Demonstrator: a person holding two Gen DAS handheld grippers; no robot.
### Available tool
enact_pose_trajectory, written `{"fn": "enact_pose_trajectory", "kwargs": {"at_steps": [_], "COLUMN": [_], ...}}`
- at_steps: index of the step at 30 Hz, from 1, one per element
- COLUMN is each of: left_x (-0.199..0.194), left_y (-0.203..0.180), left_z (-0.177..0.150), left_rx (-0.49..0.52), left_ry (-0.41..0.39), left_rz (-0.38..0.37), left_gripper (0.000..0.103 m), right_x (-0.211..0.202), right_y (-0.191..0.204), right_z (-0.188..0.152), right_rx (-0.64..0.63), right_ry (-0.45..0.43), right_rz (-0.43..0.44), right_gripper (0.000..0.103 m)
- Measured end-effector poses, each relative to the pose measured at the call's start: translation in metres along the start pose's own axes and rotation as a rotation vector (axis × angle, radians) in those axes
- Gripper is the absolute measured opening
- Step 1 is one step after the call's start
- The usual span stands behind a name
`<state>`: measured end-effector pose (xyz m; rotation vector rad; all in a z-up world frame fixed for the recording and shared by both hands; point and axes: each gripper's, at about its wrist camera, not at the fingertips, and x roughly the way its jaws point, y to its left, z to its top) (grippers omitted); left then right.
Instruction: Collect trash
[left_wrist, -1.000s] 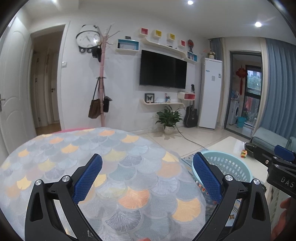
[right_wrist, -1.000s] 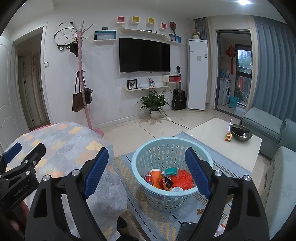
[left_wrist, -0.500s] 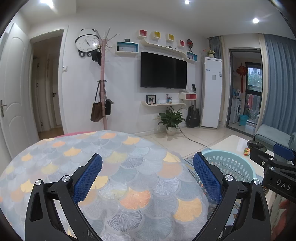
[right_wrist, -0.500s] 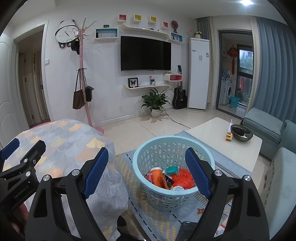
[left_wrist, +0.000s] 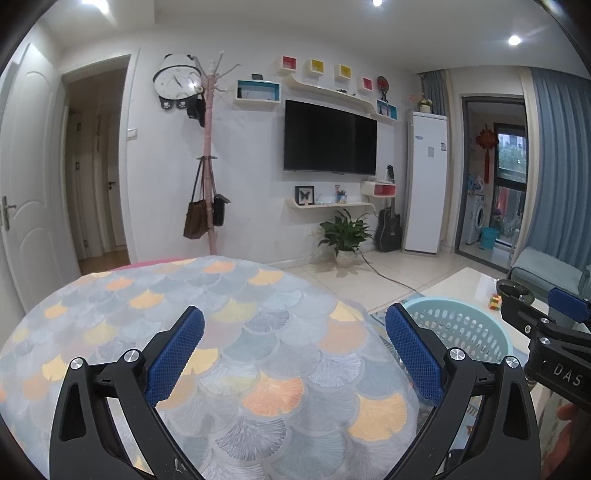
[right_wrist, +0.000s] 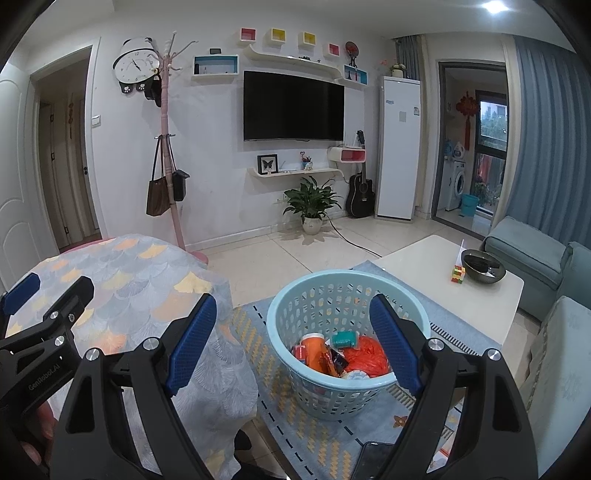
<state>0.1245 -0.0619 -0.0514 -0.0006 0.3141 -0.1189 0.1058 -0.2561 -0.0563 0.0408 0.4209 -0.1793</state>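
A light blue perforated basket (right_wrist: 280, 314) stands on the rug, with an orange bottle (right_wrist: 316, 350), a crumpled red bag (right_wrist: 365, 360), a teal packet (right_wrist: 345, 339) and other scraps inside. My right gripper (right_wrist: 293, 328) hovers open in front of and above the basket, nothing between its blue pads. My left gripper (left_wrist: 293, 341) is open over the round table's scale-patterned cloth (left_wrist: 229, 325), empty too. The basket's rim (left_wrist: 454, 306) shows at the right of the left wrist view. Each gripper appears at the edge of the other's view.
A white coffee table (right_wrist: 443, 266) holds a dark bowl (right_wrist: 482, 270) and a small colourful cube (right_wrist: 458, 274). Grey-blue sofa seats (right_wrist: 561, 332) stand at the right. A dark phone (right_wrist: 373, 456) lies on the patterned rug (right_wrist: 266, 365). Plant, guitar and coat stand line the far wall.
Both views shifted slightly, the room appearing a little lower and to the right than before. Both grippers stay open and empty.
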Motion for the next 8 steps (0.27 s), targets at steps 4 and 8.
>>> {"fn": "enact_pose_trajectory", "kwargs": {"at_steps": [4, 8], "left_x": [-0.0006, 0.0008], "left_y": [-0.0018, -0.0018], "left_z": [-0.0004, 0.0024], "left_rx": [0.015, 0.016], "left_ry": [0.006, 0.007], "left_rz": [-0.005, -0.005], "left_gripper": [0.095, 0.095], "right_x": [-0.0040, -0.0020], "right_y": [-0.0009, -0.0010], "right_z": [0.0025, 0.0010], "right_rx": [0.001, 0.003], "right_ry": [-0.016, -0.004], "right_rz": [0.005, 0.008], "right_gripper": [0.081, 0.081]}}
